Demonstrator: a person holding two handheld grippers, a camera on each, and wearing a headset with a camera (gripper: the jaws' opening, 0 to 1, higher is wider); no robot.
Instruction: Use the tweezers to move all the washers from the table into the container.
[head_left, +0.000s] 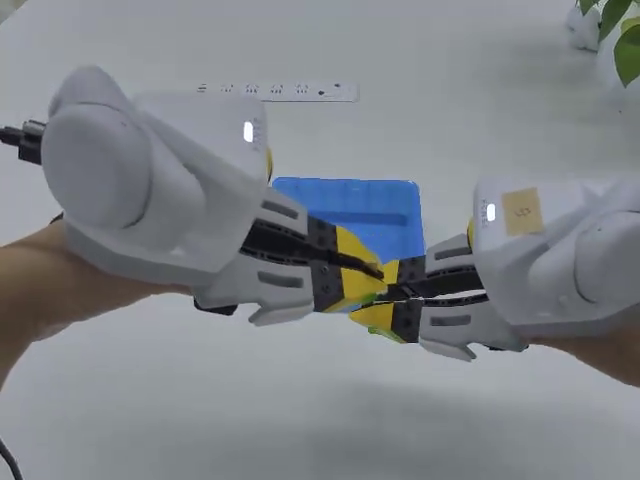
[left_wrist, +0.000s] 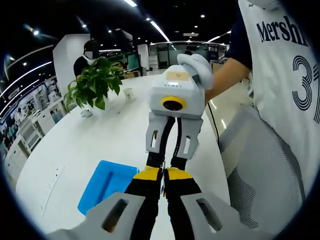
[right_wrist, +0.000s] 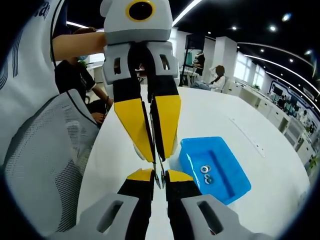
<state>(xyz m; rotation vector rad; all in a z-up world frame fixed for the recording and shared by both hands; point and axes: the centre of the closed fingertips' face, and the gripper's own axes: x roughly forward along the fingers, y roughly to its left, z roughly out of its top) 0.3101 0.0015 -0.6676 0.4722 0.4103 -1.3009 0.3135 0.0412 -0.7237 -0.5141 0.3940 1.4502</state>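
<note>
In the right gripper view, the right gripper (right_wrist: 160, 179) has its jaws drawn to a narrow gap with the thin end of the tweezers (right_wrist: 158, 172) between them, but I cannot tell whether they really press it. The tweezers run from 6 to 12 o'clock, straight into the left gripper (right_wrist: 156, 155), whose yellow jaws pinch them, so I judge the coming move depends on which gripper keeps the tool. Farther off, at 3 o'clock from the jaws, the blue container (right_wrist: 235, 187) stands on the white tabletop (right_wrist: 215, 115) with some washers (right_wrist: 206, 172) inside.
</note>
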